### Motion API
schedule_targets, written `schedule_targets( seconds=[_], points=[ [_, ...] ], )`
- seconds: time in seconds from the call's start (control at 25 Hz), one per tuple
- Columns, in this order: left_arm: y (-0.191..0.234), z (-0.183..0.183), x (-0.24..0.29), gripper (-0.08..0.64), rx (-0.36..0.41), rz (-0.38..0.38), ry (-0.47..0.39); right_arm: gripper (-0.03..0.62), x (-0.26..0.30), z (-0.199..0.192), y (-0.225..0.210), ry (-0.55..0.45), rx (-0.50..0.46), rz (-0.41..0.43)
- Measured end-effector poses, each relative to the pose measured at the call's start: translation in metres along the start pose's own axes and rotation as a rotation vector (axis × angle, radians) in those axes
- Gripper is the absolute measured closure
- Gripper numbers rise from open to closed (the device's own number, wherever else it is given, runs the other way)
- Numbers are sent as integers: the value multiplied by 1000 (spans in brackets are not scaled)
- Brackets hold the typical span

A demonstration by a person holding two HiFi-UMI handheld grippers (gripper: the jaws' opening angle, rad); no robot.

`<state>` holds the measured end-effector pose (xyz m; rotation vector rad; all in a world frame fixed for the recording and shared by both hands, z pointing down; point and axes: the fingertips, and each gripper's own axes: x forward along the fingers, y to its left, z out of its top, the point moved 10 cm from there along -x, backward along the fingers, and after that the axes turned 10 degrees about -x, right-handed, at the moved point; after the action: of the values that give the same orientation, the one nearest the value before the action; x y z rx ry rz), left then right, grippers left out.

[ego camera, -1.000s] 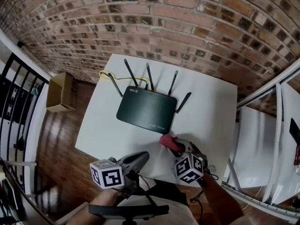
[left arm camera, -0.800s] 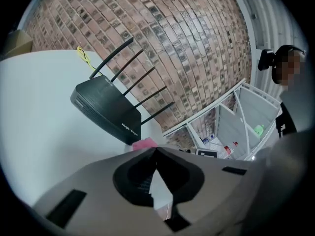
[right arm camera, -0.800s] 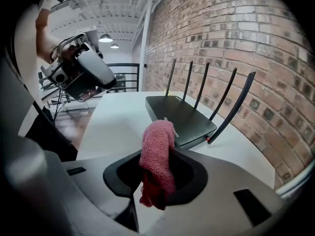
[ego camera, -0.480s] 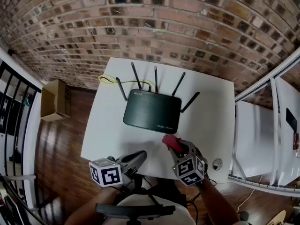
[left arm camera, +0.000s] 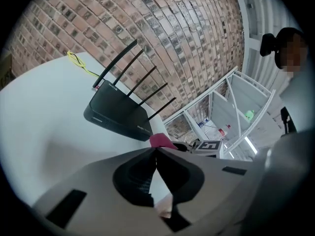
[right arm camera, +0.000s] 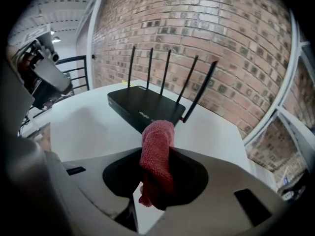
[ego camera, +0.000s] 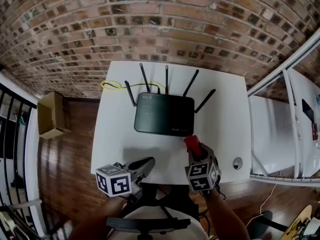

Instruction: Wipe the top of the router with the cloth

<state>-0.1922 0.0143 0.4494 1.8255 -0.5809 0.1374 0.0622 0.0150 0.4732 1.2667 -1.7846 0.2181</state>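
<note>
The white desk (ego camera: 120,139), set against a brick wall, carries the black router (ego camera: 164,114) toward its back edge, with five antennas (ego camera: 166,79) raised along its rear. Over the past second the right gripper (ego camera: 196,151) has moved up from the desk's front edge to just short of the router's front right corner. Its jaws are clenched on the red cloth (ego camera: 191,143), which stands up out of them. The wipe looks about to begin, though the cloth has not yet touched the casing. The left gripper (ego camera: 149,162) stays at the front edge, jaws pressed together on nothing. The router's flat top is dark and matte, with pale lettering near its front rim; no dirt can be made out. A yellow cable (ego camera: 112,85) loops at the back left corner.
</note>
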Motion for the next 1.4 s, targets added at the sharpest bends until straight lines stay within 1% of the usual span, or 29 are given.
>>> schedule_targets(
  seconds=[0.16,0.24,0.28,0.48,0.56,0.72,0.96,1.16,1.4],
  points=[
    [13,4,-10,557,13,-8,48,463,9,-1,4,81,105,-137],
    [17,4,-15,557,16,-10,62,463,14,2,9,119,142,-173],
    [19,4,-18,557,16,-11,66,462,16,6,13,132,158,-176],
    [24,10,-30,557,26,-18,64,462,24,27,38,146,172,-153],
    [27,13,-36,557,29,-20,57,462,28,30,44,142,171,-150],
    [35,15,-45,557,27,-4,48,462,34,40,58,128,158,-129],
    [39,17,-55,557,11,-12,31,462,38,75,85,104,150,-55],
    [43,14,-66,557,-10,-4,17,462,49,95,112,68,126,19],
    [45,10,-73,557,-13,1,1,460,57,117,134,44,123,92]
  ],
)
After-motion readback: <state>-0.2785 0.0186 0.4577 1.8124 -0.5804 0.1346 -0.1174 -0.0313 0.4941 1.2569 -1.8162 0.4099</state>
